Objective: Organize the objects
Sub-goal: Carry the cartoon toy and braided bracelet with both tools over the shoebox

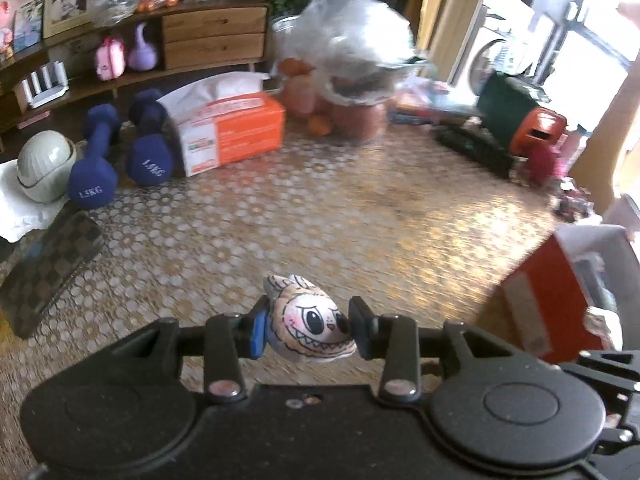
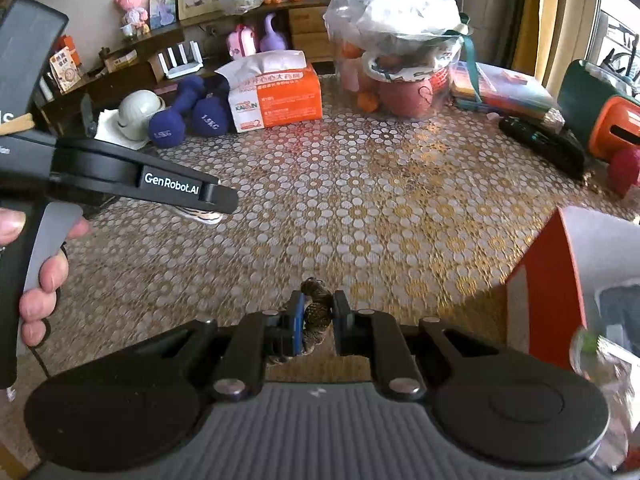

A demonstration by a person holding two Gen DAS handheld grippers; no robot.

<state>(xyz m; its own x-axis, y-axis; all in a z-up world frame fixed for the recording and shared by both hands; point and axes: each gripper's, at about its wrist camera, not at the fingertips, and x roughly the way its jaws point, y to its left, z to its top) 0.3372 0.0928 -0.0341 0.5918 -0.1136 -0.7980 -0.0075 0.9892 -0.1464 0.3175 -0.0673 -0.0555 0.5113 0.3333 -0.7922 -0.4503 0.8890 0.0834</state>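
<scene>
My left gripper (image 1: 306, 328) is shut on a small cartoon monster-face toy (image 1: 310, 322) with big eyes and jagged teeth, held above the patterned tablecloth (image 1: 320, 208). My right gripper (image 2: 318, 316) is shut on a brown speckled cord-like item (image 2: 317, 308) that hangs down between the fingers. The left gripper also shows in the right wrist view (image 2: 224, 200) at the left, held in a hand, with the toy (image 2: 202, 215) peeking out under it. An open orange-and-white box (image 2: 560, 280) stands at the right; it also shows in the left wrist view (image 1: 560, 292).
Two blue dumbbells (image 1: 116, 156), an orange tissue box (image 1: 232, 128), a white helmet-shaped object (image 1: 44, 164) and a checkered wallet (image 1: 48, 268) lie at the left. A plastic-wrapped bowl of goods (image 1: 352, 76) stands at the back. A green-and-orange device (image 1: 520, 120) sits at the right.
</scene>
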